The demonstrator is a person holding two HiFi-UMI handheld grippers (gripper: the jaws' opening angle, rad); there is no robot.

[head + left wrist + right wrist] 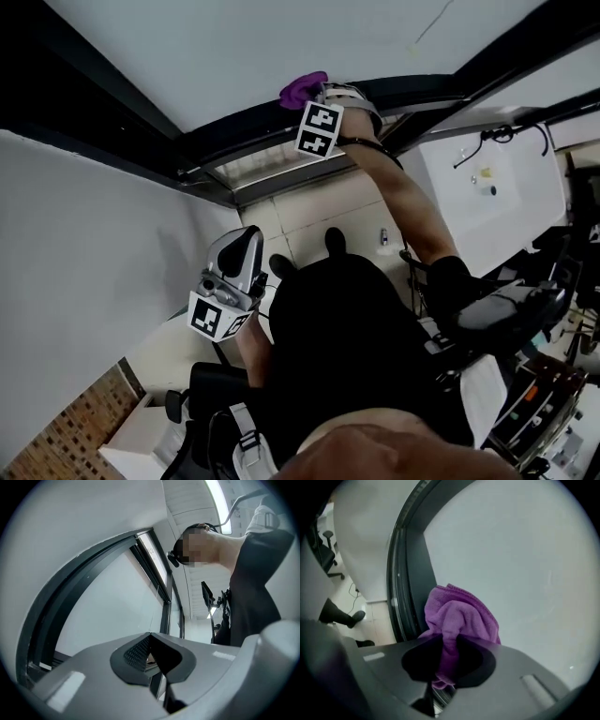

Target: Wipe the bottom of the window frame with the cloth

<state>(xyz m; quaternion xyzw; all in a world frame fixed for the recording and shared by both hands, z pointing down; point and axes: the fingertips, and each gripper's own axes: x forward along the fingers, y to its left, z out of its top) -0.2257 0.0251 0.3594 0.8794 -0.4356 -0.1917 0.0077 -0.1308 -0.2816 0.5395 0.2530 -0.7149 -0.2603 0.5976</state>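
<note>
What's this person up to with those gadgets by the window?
A person is cleaning a window with a tool in each hand. The right hand-held gripper is clamped on a purple cloth and is stretched out to the dark window frame, with the cloth where the frame meets the glass. The left hand-held gripper is held back near the person's body, shut and holding nothing.

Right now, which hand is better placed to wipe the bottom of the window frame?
The right one. The right gripper is clamped on the purple cloth up at the dark window frame; the left gripper is shut, empty and held lower down.
</note>
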